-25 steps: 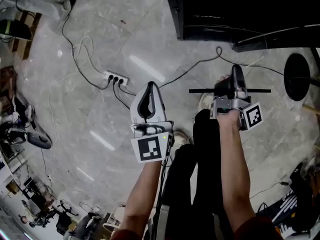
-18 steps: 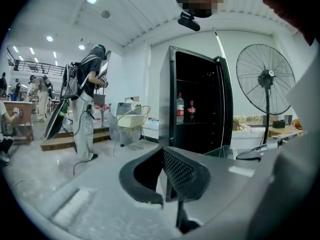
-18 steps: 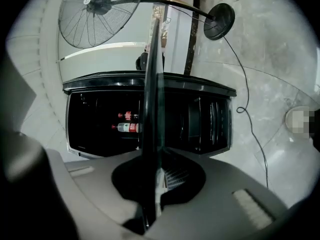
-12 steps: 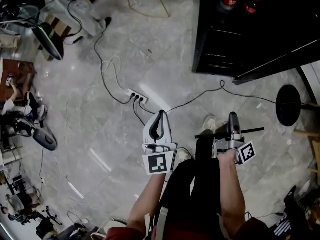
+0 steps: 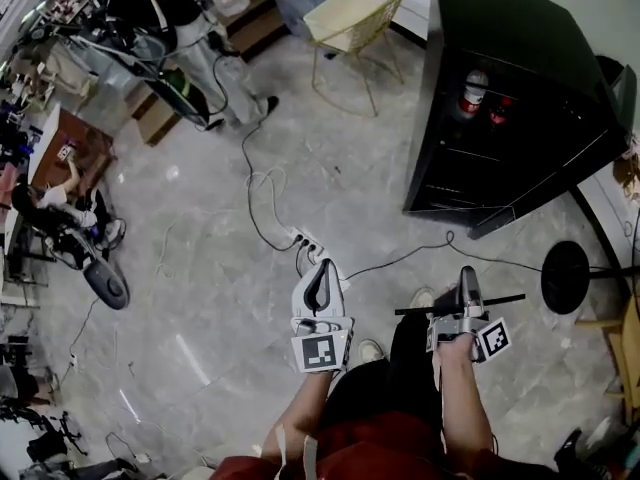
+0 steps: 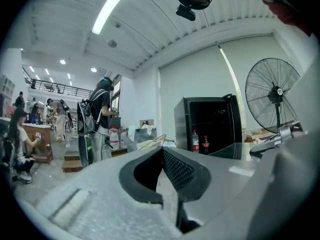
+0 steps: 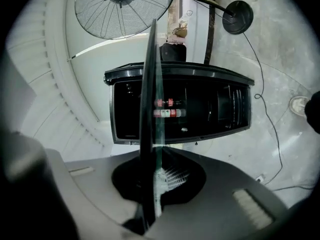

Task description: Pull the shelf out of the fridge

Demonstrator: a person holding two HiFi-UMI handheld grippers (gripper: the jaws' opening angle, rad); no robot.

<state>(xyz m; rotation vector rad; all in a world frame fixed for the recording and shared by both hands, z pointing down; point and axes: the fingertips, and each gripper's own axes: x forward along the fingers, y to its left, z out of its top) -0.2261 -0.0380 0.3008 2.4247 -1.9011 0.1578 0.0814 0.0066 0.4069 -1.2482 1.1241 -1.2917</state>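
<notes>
The black fridge [image 5: 520, 118] stands open at the upper right, with bottles [image 5: 474, 90] inside. Clear of it, the glass shelf [image 5: 508, 299] shows as a thin dark bar held above the floor. My right gripper [image 5: 468, 280] is shut on it. In the right gripper view the shelf [image 7: 150, 104] runs edge-on up from between the jaws of my right gripper [image 7: 158, 159], across the fridge [image 7: 215, 104]. My left gripper [image 5: 321, 266] hangs beside it over the floor, shut and holding nothing. In the left gripper view its pads [image 6: 172, 166] meet, with the fridge [image 6: 217, 121] far ahead.
A power strip [image 5: 306, 240] with trailing cables lies on the marble floor ahead of the left gripper. A floor fan's round base [image 5: 566, 276] stands right of the shelf. A yellow wire chair [image 5: 355, 18], a standing person [image 5: 180, 8] and clutter sit at the back and left.
The head view has risen from the floor, so the fridge interior, chair and people now show. Both grippers sit lower and smaller in frame. The right gripper still holds the shelf.
</notes>
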